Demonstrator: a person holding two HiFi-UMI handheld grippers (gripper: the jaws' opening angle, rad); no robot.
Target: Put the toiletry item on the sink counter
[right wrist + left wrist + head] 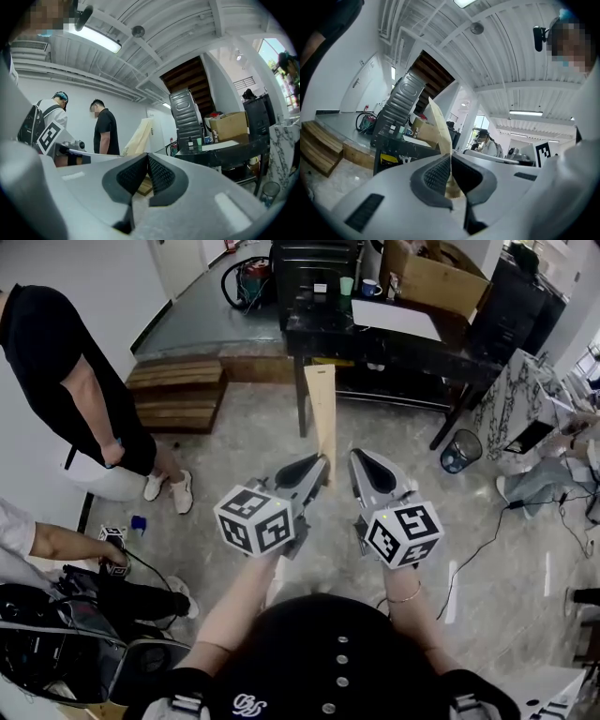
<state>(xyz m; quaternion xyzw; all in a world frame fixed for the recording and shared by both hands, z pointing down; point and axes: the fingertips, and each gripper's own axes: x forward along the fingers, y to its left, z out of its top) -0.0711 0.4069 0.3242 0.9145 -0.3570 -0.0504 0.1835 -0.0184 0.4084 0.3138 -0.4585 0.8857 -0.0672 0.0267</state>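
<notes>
At the bottom of the head view the person's bare forearms reach forward from a dark top, each hand hidden behind a cube of black-and-white square markers. The left gripper (315,467) and right gripper (364,463) sit side by side at frame centre, pointing away from the body. I read this as a neutral ready stance, not a reach. Each gripper's own view shows smooth grey plastic shells ending in dark, finely ribbed pads. On both, the jaws are pressed together tip to tip with nothing pinched between them. Just beyond the tips a pale wooden plank (323,413) stands on end on the mottled grey floor (234,442), apparently leaned against the black table (394,334) to keep it upright. On the table, toward the upper right, are a white sheet, a green cup (346,286) and an open cardboard box (433,277). A mesh wastebasket (459,451) stands to the right, and rough wooden steps (178,390) lie at upper left beside a bystander in black (52,352). No view shows a toiletry item or a sink counter, so the task seems not yet begun.
</notes>
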